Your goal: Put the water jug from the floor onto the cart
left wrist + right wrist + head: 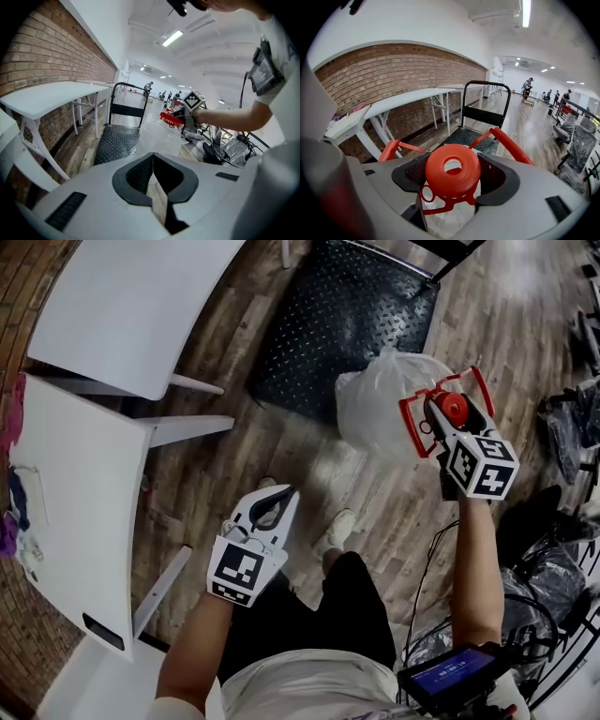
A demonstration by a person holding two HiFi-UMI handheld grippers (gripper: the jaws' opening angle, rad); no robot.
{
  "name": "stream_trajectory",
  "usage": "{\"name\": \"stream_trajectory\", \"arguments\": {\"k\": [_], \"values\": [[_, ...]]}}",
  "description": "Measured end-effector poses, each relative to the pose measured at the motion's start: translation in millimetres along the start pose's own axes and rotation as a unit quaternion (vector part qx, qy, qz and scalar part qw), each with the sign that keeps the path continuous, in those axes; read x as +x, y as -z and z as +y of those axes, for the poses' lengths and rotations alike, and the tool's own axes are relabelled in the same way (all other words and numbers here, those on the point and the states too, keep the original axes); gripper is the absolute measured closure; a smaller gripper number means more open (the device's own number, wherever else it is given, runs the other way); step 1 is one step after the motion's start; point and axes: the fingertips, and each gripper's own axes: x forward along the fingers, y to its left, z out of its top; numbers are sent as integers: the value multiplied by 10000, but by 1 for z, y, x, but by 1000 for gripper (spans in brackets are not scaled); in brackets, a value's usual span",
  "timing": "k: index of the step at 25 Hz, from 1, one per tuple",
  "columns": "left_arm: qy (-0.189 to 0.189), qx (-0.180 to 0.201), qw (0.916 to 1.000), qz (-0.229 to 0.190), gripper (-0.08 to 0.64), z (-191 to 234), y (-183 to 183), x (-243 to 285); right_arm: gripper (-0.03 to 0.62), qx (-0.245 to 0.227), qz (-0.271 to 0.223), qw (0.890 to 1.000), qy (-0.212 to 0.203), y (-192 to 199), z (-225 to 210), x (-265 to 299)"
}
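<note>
My right tool (449, 414) is closed around the neck of the water jug (380, 401), just under its red cap (452, 166). The jaws press on both sides of the neck. The red carry handle (513, 146) sticks out past them.

The jug is upright, with the cap at the top and the clear body hanging below my tool. I think the bottom is off the floor (234, 460), but looking from above I cannot be sure.

The big thing for my next move is where the cart (347, 324) is. Its black bumpy deck lies right in front of the jug and a little to my left. In the head view the jug's far side already covers the near edge of the deck. The cart's push bar (485, 84) stands at the far end, so the near side is open to me. I would carry the jug forward and a bit left, then lower it straight down.

My left tool (272, 506) is shut with nothing in it. It is close to my body, well apart from the jug, so the right one does this job.
</note>
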Motion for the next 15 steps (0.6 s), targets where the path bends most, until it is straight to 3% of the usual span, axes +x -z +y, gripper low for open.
{"name": "stream_trajectory", "arguments": {"k": [15], "values": [[-267, -190, 9995, -21, 558, 15, 5, -9, 290, -372, 255, 9989, 105, -1, -7, 66]]}}
